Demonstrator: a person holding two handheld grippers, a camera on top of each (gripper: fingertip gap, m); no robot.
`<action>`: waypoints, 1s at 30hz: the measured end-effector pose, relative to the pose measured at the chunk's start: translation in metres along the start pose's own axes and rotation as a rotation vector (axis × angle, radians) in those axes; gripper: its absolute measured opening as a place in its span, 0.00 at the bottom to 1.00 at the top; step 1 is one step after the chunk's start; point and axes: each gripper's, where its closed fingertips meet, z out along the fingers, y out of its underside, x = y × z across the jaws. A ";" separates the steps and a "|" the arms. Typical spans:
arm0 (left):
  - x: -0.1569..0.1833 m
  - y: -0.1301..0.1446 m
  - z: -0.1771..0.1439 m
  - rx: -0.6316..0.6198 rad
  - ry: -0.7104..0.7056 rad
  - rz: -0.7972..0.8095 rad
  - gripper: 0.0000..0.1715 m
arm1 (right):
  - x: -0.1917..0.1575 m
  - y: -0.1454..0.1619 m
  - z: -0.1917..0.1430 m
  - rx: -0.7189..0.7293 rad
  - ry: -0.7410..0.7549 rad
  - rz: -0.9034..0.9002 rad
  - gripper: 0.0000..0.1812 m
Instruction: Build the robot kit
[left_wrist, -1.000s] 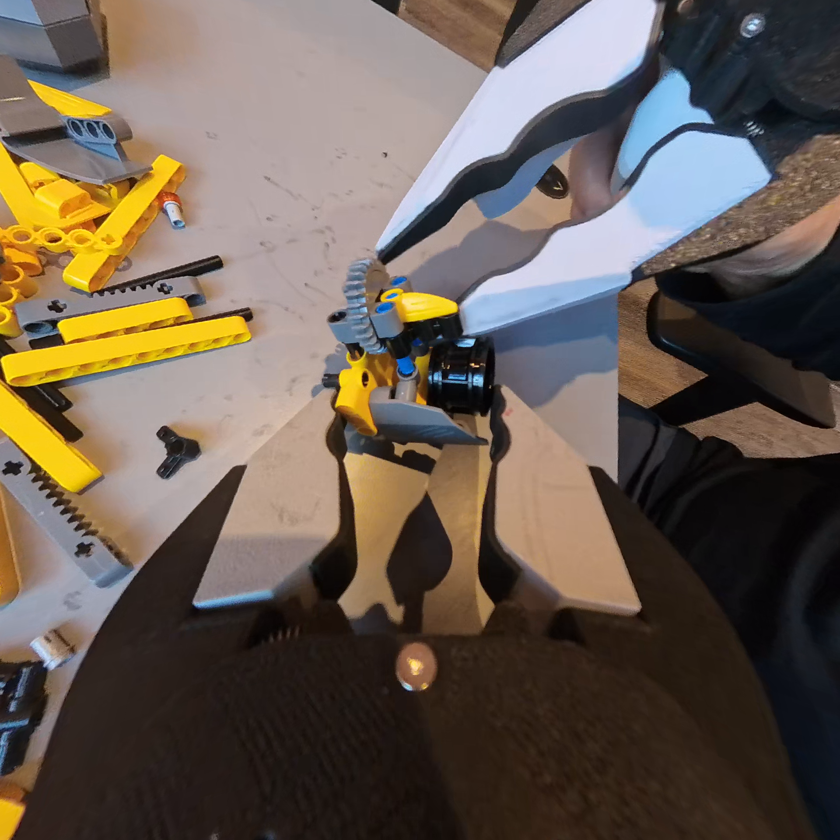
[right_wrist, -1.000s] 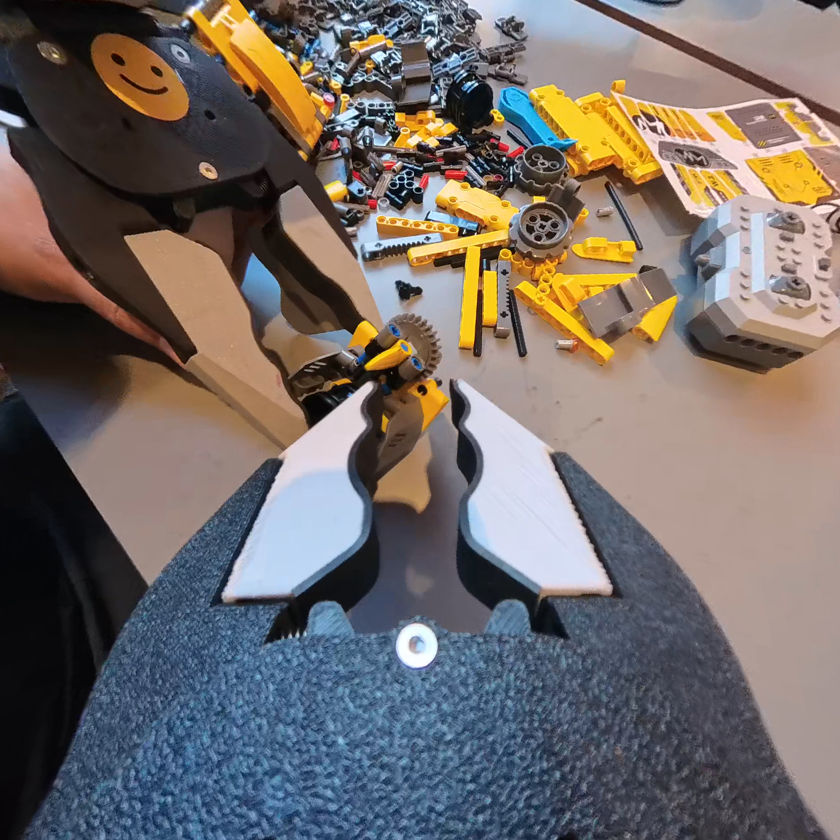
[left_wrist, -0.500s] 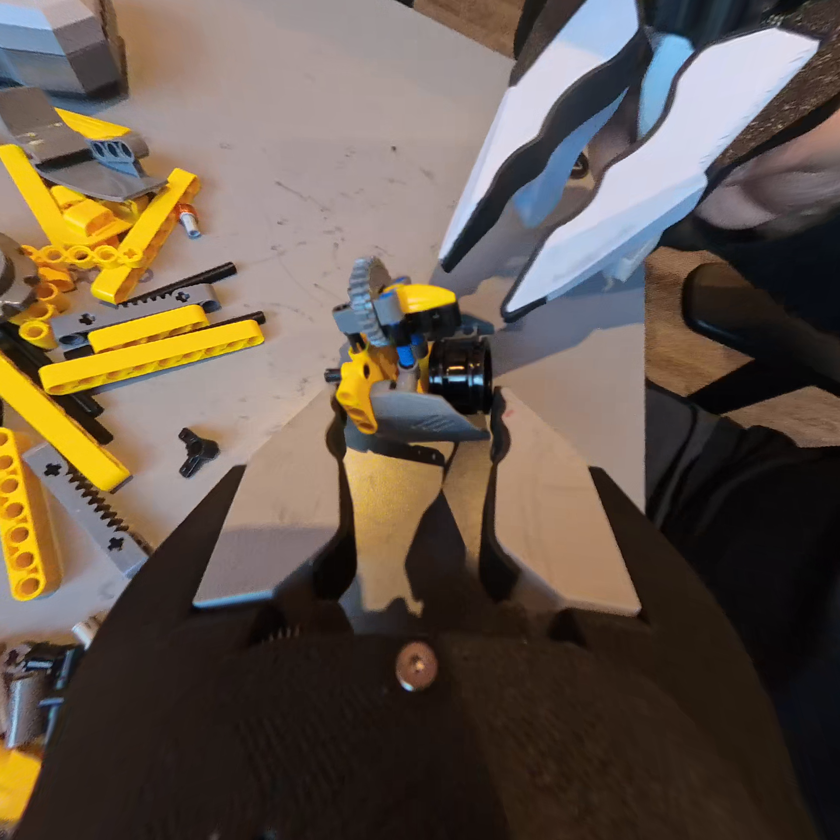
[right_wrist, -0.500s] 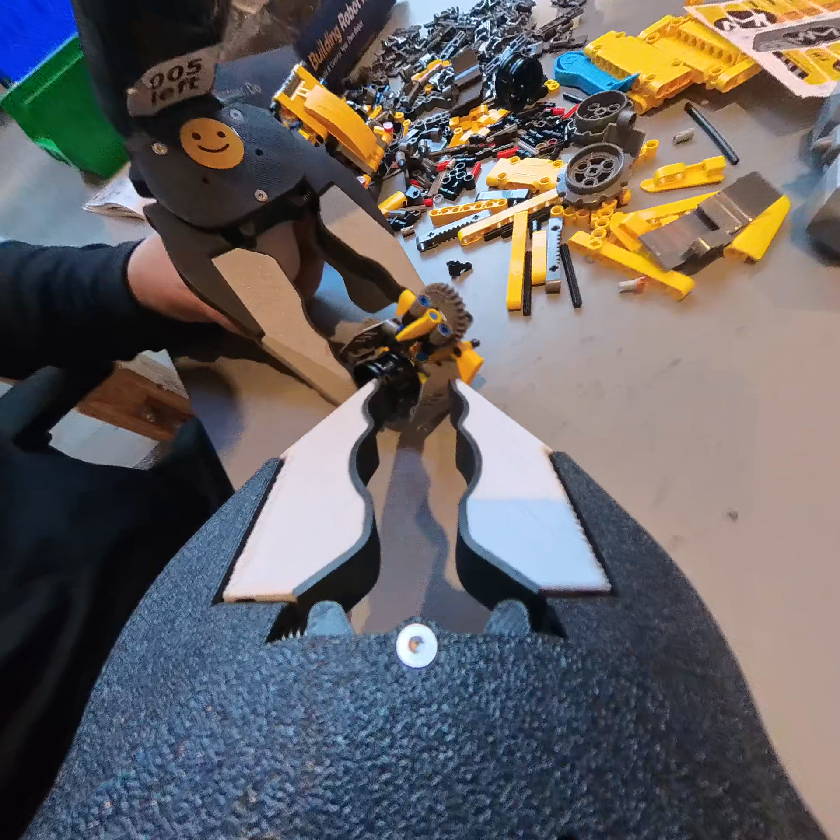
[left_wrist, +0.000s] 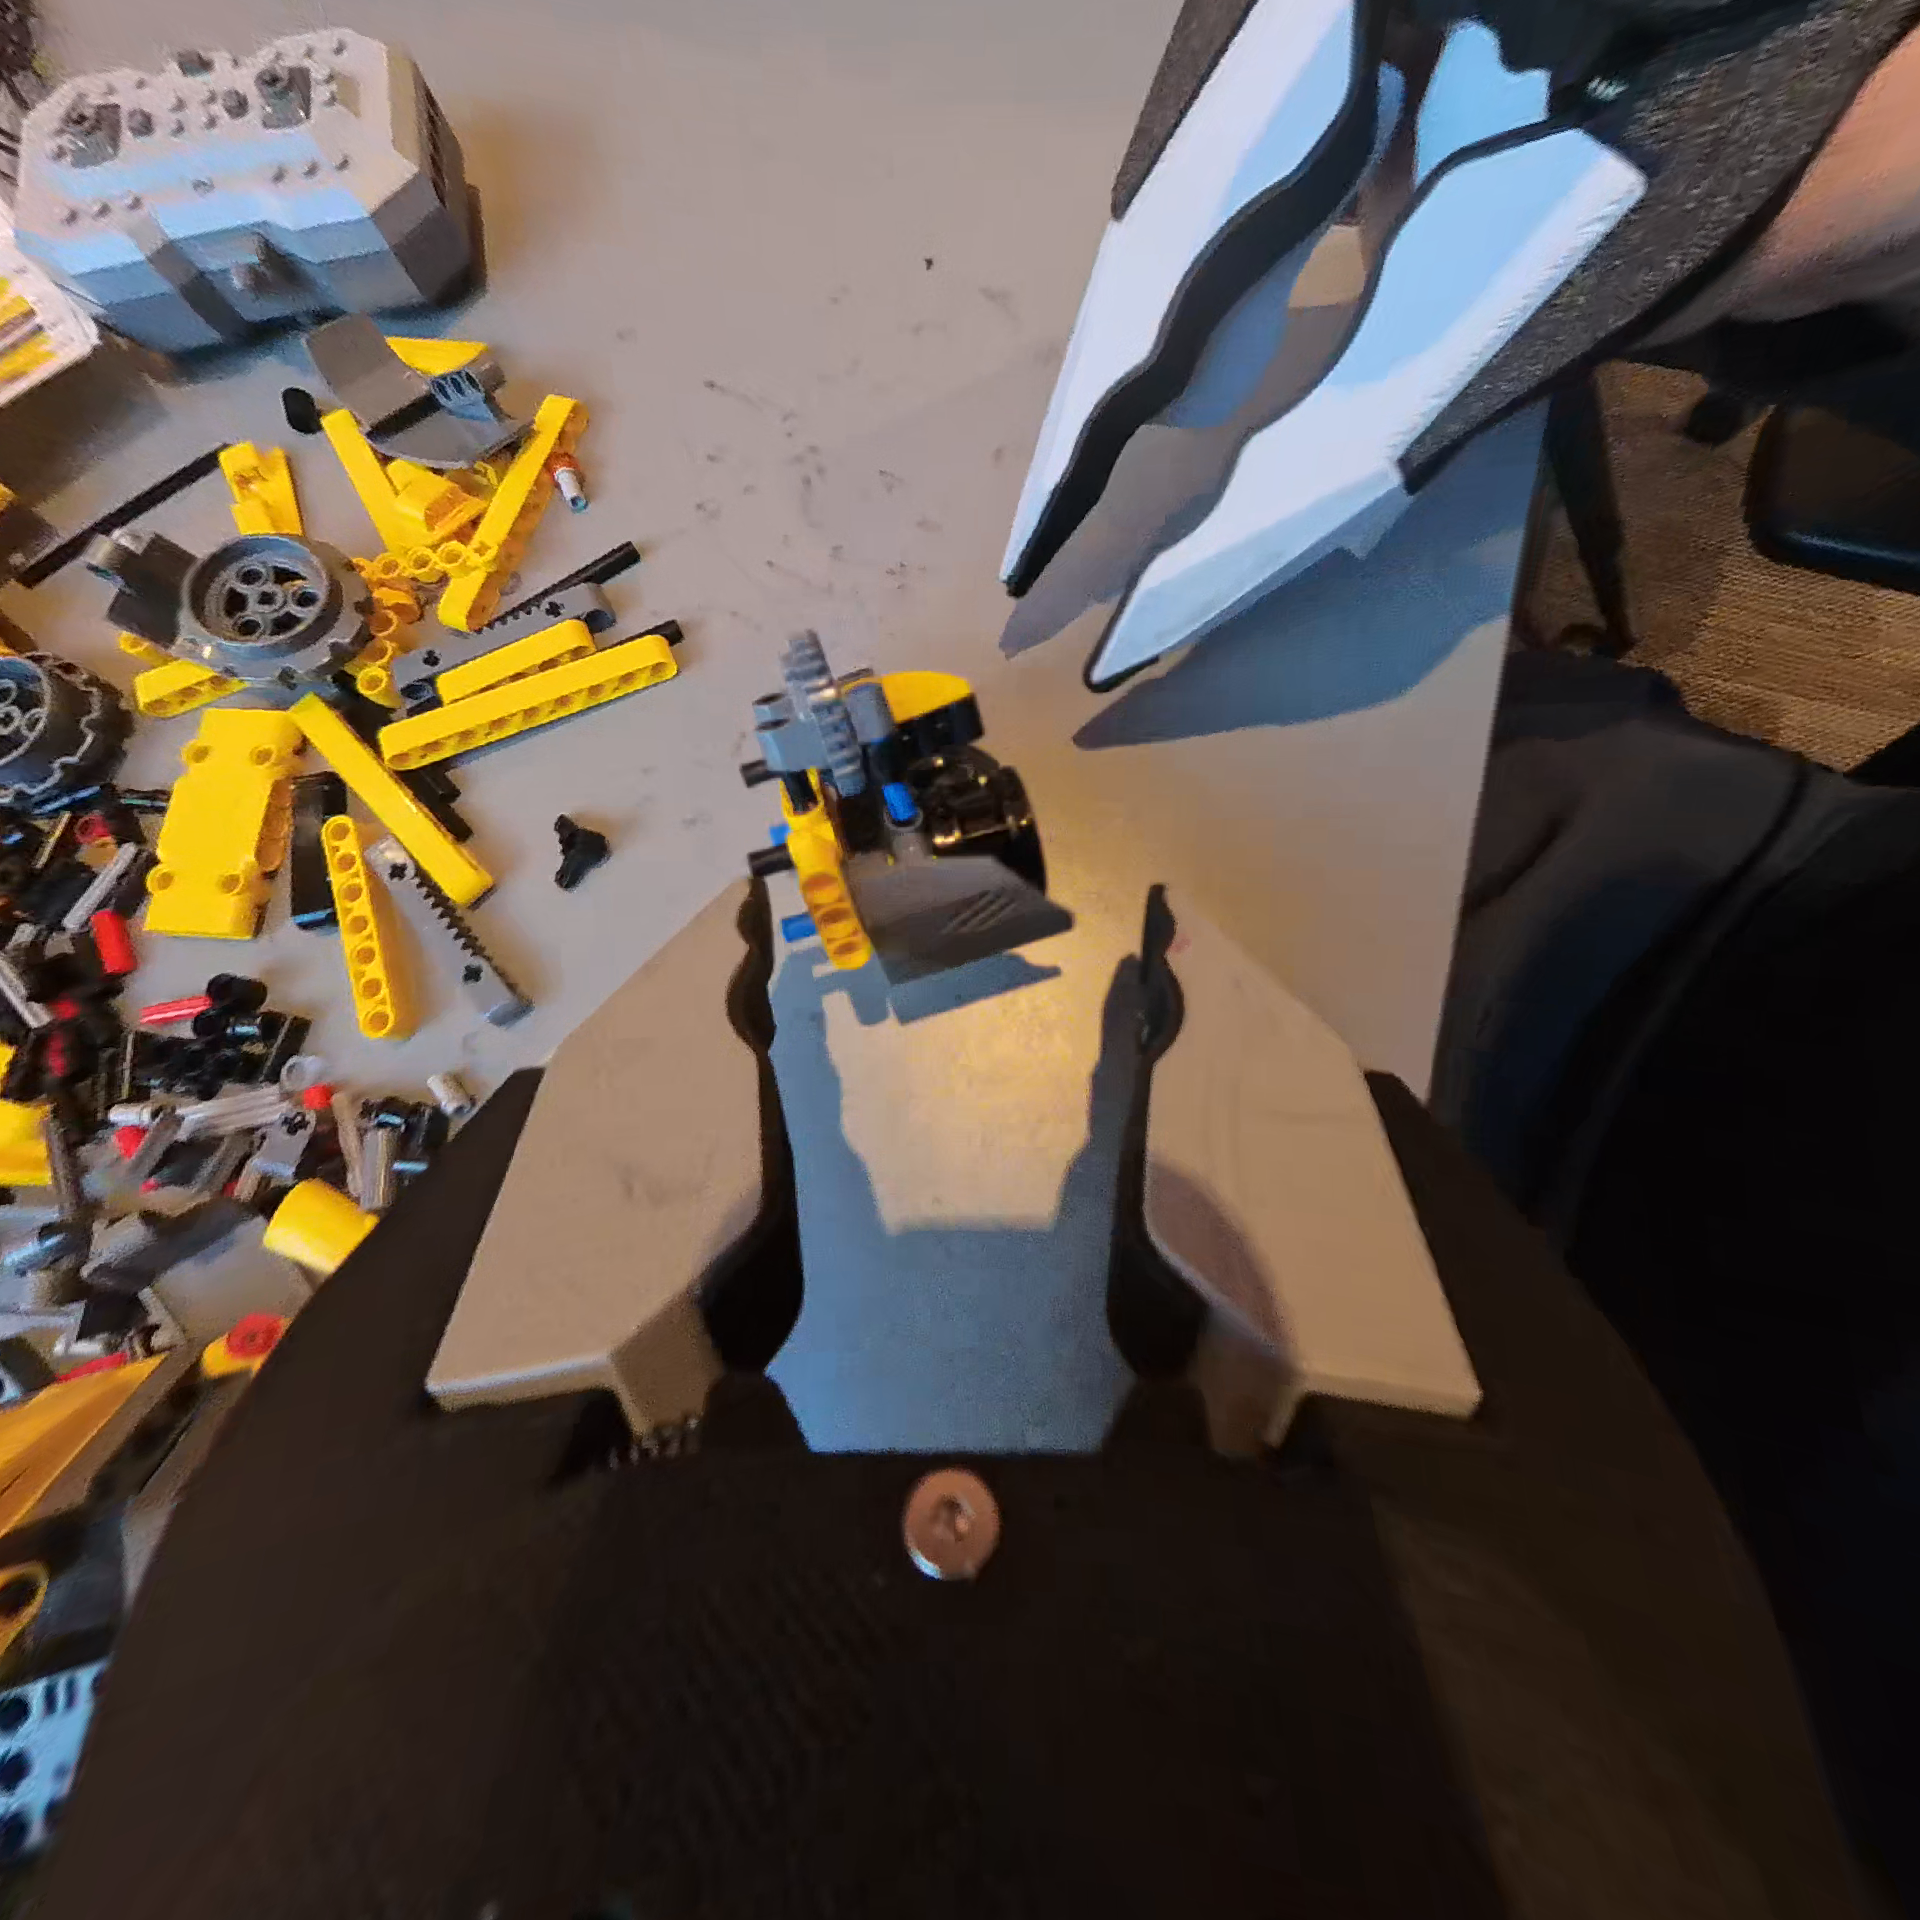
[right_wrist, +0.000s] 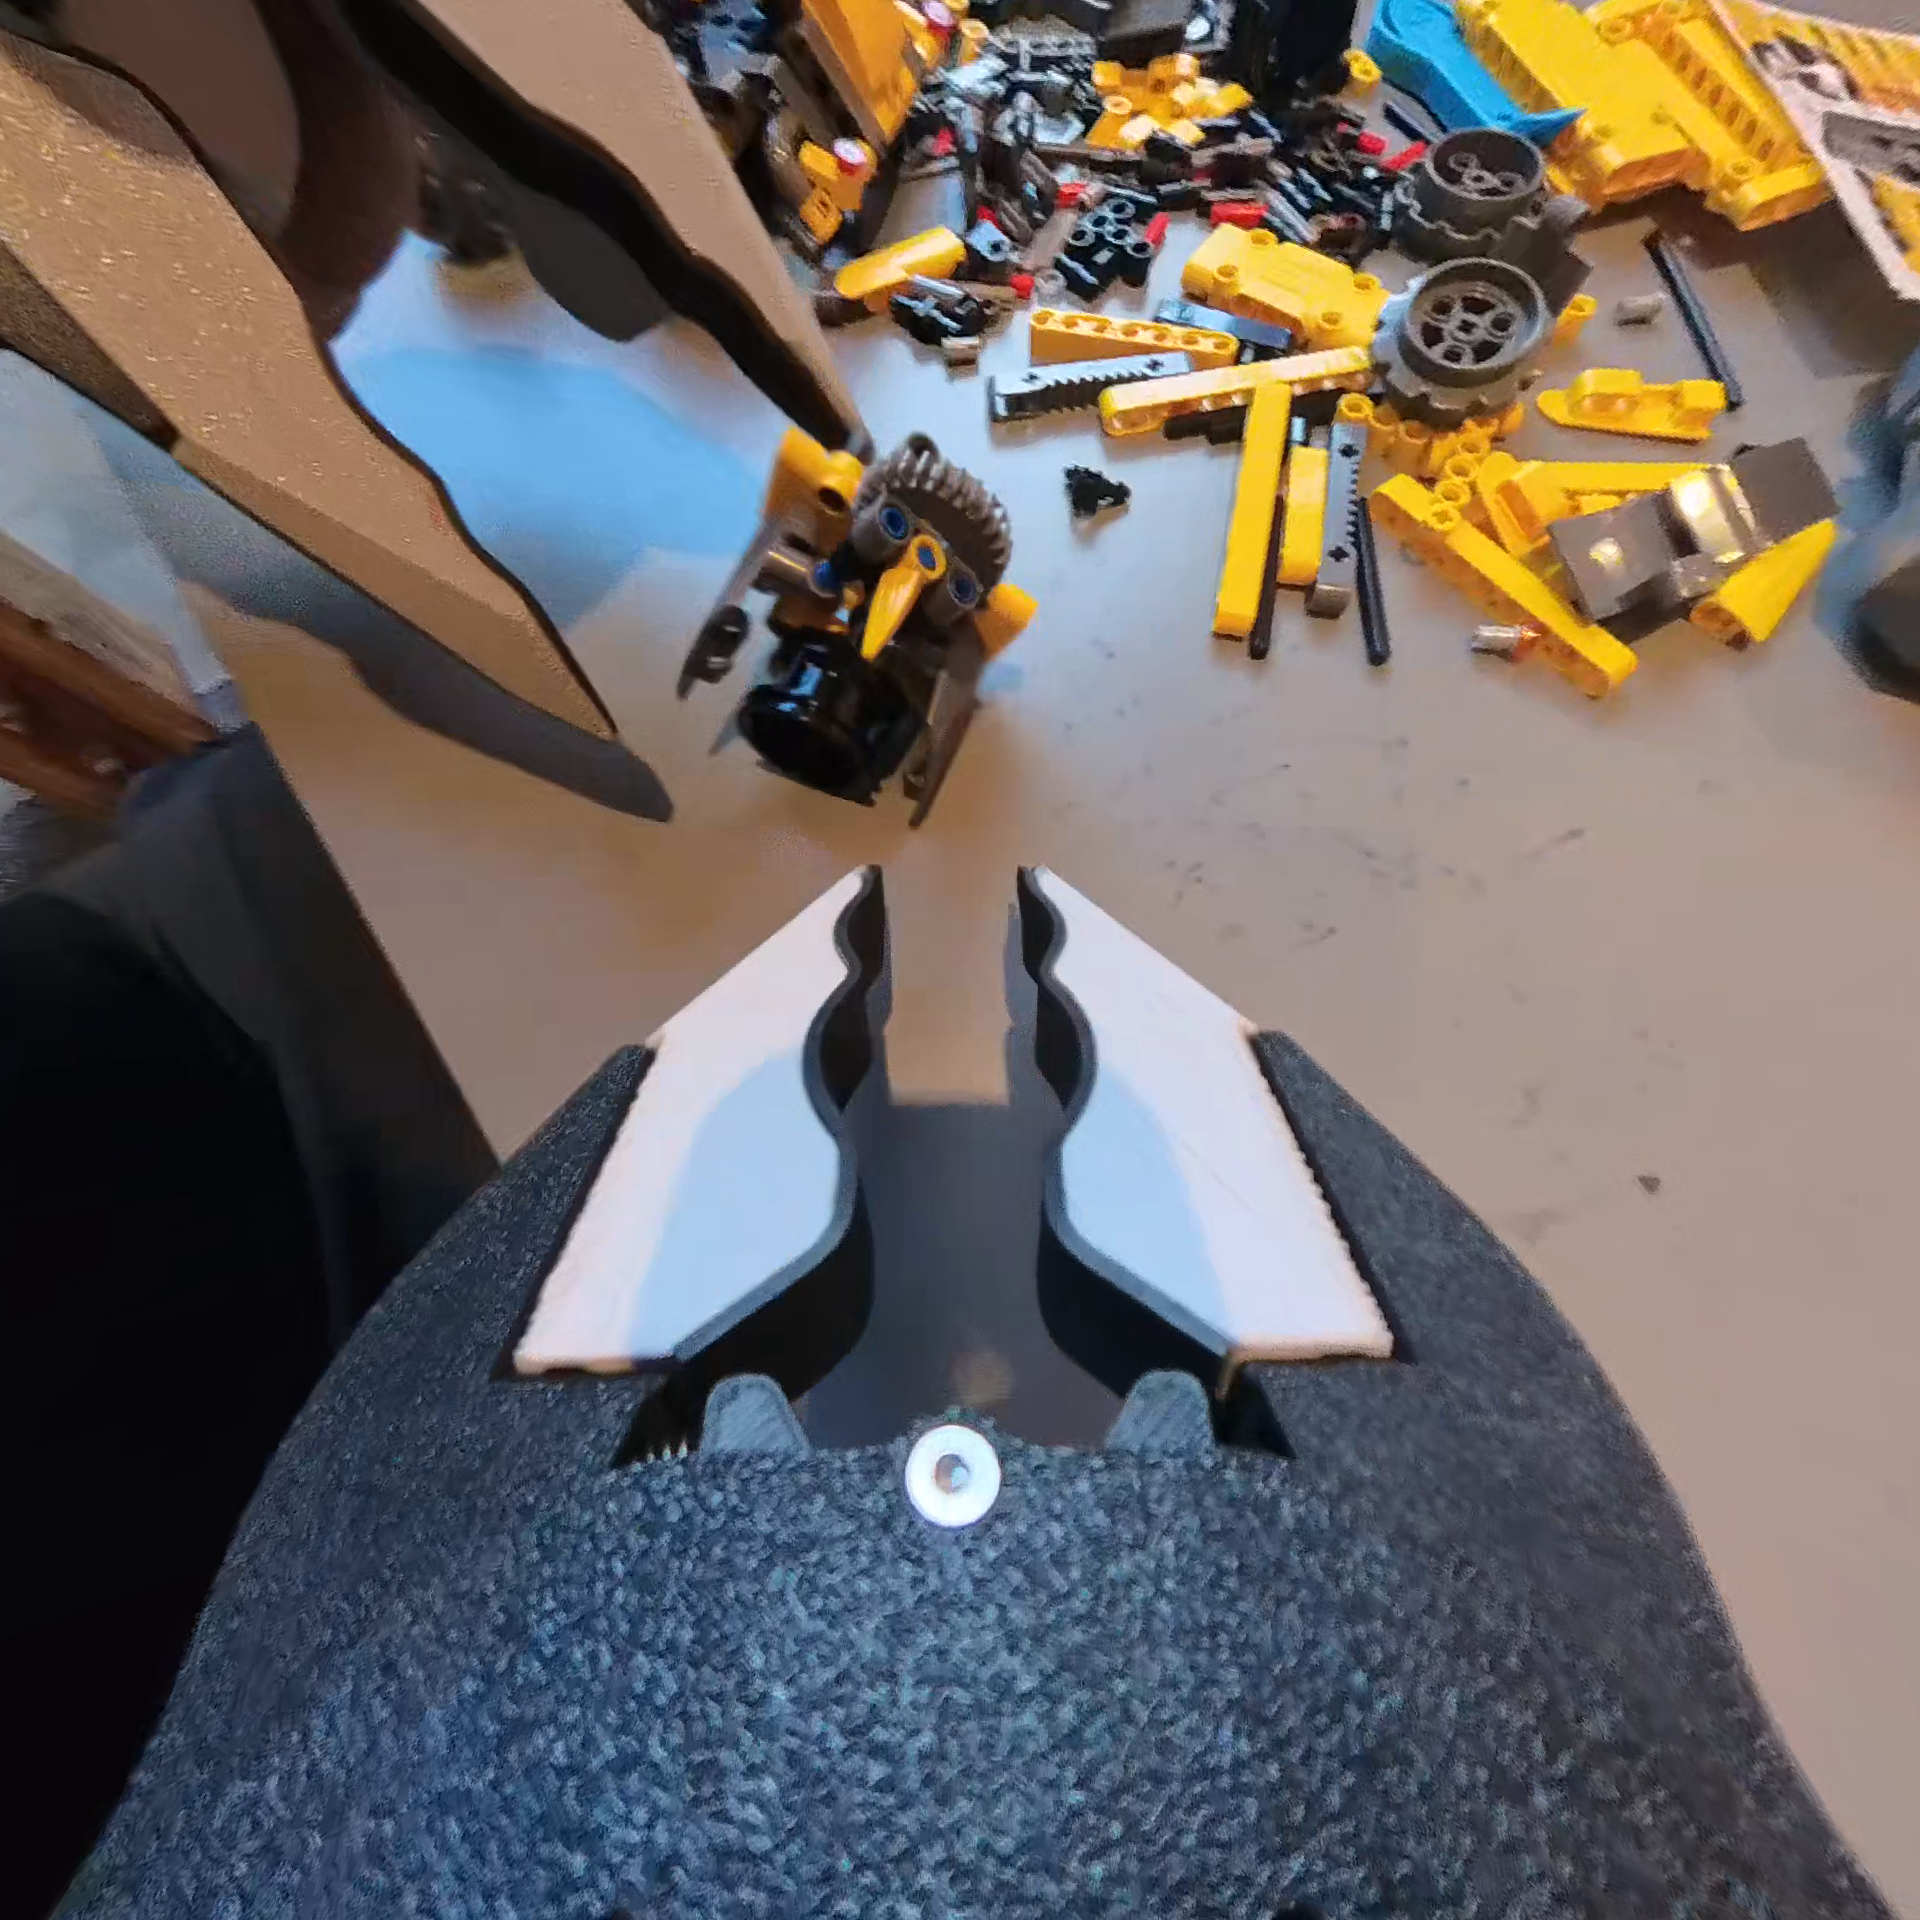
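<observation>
A small built assembly (left_wrist: 883, 810) of yellow beams, a grey gear, a grey panel and a black wheel stands on the grey table (left_wrist: 831, 312). My left gripper (left_wrist: 954, 914) is open wide and empty. Its fingertips flank the near end of the assembly, and the left finger is close to the yellow beam. My right gripper (left_wrist: 1058, 634) hangs above and to the right of it, apart from it. In the right wrist view the right gripper (right_wrist: 948, 883) is narrowly open and empty, a short way back from the assembly (right_wrist: 873, 623). The left gripper's fingers (right_wrist: 312, 457) reach in from the upper left.
A spread of loose yellow, grey and black parts (left_wrist: 416, 675) lies left of the assembly, with a grey wheel hub (left_wrist: 265, 603) and a large grey block (left_wrist: 239, 187) behind. The table edge (left_wrist: 1486, 831) runs close on the right. A printed sheet (right_wrist: 1849, 135) lies far right. The left gripper's tips are roughly 7 cm from the right gripper's. Left tips and right tips are each some 15 cm from the grey wheel hub (left_wrist: 265, 603). It is also in sight in the right wrist view (right_wrist: 1458, 321).
The left gripper has opened and let go of the assembly, which now stands on the table. The right gripper has drawn back and away from it. Both cameras have pulled back.
</observation>
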 end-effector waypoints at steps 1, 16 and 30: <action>0.000 0.001 -0.003 -0.008 0.005 -0.004 0.42 | -0.003 -0.002 -0.001 0.010 -0.024 0.007 0.14; -0.040 0.006 -0.046 -0.205 -0.006 0.310 0.29 | -0.005 -0.019 0.028 -0.033 -0.061 -0.150 0.19; -0.042 0.003 -0.002 -0.320 0.261 0.717 0.21 | -0.009 -0.025 0.038 -0.040 -0.286 -0.224 0.11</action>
